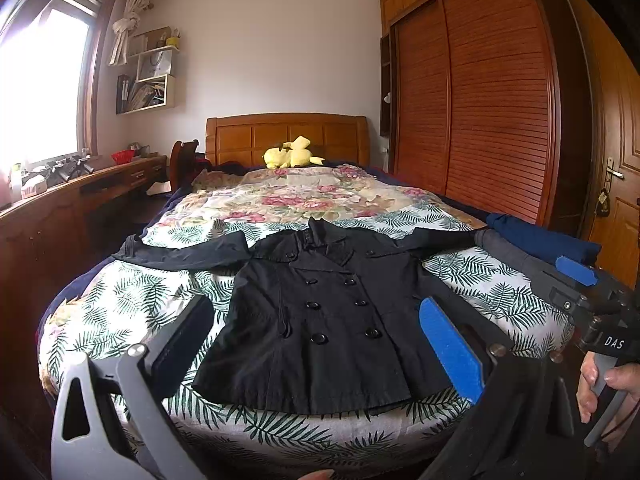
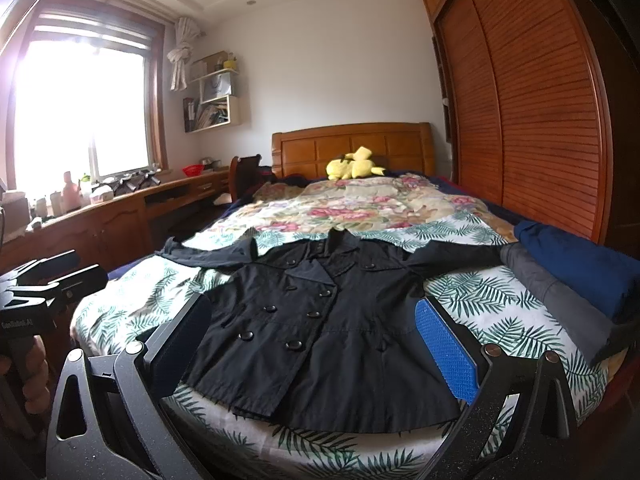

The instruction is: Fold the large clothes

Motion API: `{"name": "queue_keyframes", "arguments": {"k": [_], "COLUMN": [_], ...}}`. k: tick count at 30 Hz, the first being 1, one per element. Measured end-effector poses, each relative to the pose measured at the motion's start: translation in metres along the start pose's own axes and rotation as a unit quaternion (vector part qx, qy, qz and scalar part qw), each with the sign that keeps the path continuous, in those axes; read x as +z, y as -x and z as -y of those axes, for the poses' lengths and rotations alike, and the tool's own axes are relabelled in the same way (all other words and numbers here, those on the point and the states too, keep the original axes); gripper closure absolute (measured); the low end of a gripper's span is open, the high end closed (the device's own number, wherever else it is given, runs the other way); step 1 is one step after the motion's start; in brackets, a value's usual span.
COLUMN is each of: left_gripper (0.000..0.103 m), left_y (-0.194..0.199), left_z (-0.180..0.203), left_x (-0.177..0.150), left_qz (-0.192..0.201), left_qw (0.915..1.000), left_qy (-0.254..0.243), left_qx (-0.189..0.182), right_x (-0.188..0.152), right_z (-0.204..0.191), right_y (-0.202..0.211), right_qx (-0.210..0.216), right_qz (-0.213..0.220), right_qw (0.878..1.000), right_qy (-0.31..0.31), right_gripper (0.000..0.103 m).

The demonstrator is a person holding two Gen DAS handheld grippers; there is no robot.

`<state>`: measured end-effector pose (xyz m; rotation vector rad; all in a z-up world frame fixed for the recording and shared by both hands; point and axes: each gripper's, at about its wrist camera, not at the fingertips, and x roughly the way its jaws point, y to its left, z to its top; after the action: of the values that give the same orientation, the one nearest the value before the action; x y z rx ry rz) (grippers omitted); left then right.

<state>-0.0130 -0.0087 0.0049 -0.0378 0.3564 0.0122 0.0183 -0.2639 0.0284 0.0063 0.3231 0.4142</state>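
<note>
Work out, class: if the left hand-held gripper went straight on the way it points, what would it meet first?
Most likely the black double-breasted coat spread on the bed; the open left hand-held gripper frames its lower half, though depth is unclear.

Both wrist views face the headboard [image 1: 286, 136] — sharing the bed [image 1: 120, 304].

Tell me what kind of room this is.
A bedroom, evidently: a bed with a wooden headboard, a louvred wardrobe alongside, and a black coat spread flat on the leaf-print cover.
</note>
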Motion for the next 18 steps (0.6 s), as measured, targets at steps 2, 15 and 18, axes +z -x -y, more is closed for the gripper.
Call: {"name": "queue_keyframes", "arguments": {"k": [2, 15, 18], "left_gripper": [0.0, 0.0, 0.0], "left_y": [0.002, 0.0044, 0.0053], "left_z": [0.0006, 0.0023, 0.003], "left_x": [0.0005, 0.0011, 0.001], "left_qz": [0.002, 0.005, 0.006], "left_qw": [1.0, 1.0, 1.0], "left_qy": [0.0, 0.0, 0.0], "left_qx": [0.0, 0.001, 0.001], "right_x": [0.0001, 0.0003, 0.0004], "right_z": [-0.0004, 0.0002, -0.0008], "right_y": [-0.0003, 0.0015, 0.0019], "right_qx": [0.001, 0.002, 0.002], "right_qz": [-0.002, -0.001, -0.001], "right_qw": [1.0, 1.0, 1.0], "right_qy": [-0.002, -0.004, -0.004], "right_gripper": [0.0, 0.0, 0.0]}}
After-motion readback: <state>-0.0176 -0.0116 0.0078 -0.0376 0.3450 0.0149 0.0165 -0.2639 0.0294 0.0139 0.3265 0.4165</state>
